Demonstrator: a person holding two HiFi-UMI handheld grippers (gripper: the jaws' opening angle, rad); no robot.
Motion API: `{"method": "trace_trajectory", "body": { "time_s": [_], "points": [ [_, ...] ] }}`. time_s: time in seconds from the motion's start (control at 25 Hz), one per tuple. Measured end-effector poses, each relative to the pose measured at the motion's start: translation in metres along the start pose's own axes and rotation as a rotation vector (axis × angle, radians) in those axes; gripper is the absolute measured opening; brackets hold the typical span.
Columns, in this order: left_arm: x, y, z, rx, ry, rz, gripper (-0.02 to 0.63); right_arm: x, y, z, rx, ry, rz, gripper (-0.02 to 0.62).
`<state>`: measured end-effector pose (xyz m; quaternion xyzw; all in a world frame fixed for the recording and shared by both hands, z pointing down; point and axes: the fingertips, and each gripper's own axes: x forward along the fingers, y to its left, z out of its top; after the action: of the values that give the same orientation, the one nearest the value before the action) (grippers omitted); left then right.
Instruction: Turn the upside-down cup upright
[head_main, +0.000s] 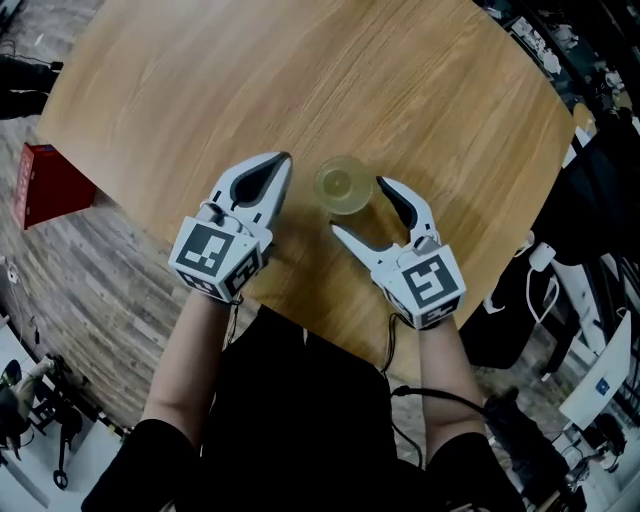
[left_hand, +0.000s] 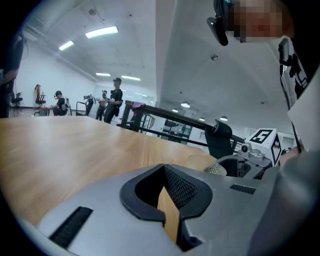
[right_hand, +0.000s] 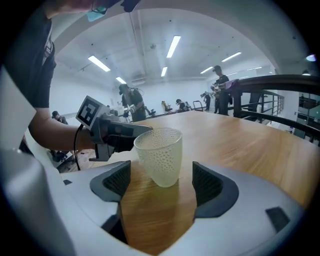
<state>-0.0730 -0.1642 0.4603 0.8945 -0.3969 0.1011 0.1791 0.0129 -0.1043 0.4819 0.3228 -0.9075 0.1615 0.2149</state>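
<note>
A clear, dimpled plastic cup (head_main: 345, 185) stands on the round wooden table (head_main: 300, 80) with its wide mouth up. In the right gripper view the cup (right_hand: 159, 156) sits just ahead of the pads, centred in the gap. My right gripper (head_main: 358, 206) is open, one finger on each side of the cup, neither touching it. My left gripper (head_main: 281, 163) lies shut and empty just left of the cup, its tip on the table. The left gripper view shows its jaws (left_hand: 167, 192) closed, with a sliver of the cup (left_hand: 216, 169) beyond at the right.
The table's near edge (head_main: 300, 325) runs just under both hands. A red box (head_main: 45, 185) sits on the floor to the left, and cables and equipment (head_main: 560, 300) crowd the right. Several people (left_hand: 114, 102) stand far behind the table.
</note>
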Motion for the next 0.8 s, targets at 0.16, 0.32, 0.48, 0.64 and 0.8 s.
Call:
{"method": "trace_trajectory", "body": {
  "time_s": [0.16, 0.32, 0.48, 0.64, 0.8],
  "points": [
    [-0.051, -0.028, 0.041, 0.040, -0.034, 0.068, 0.008, -0.059, 0.026, 0.026, 0.055, -0.088, -0.083, 0.334],
    [-0.093, -0.068, 0.089, 0.073, -0.141, 0.125, 0.008, -0.108, 0.034, 0.087, 0.049, -0.279, -0.278, 0.084],
    [-0.131, -0.127, 0.140, 0.112, -0.256, 0.154, 0.008, -0.151, 0.056, 0.138, 0.055, -0.402, -0.389, 0.017],
    [-0.163, -0.175, 0.176, 0.136, -0.310, 0.198, 0.008, -0.197, 0.080, 0.186, 0.023, -0.494, -0.475, 0.014],
    [-0.179, -0.204, 0.200, 0.191, -0.366, 0.228, 0.008, -0.231, 0.096, 0.211, -0.012, -0.535, -0.518, 0.012]
  ]
}}
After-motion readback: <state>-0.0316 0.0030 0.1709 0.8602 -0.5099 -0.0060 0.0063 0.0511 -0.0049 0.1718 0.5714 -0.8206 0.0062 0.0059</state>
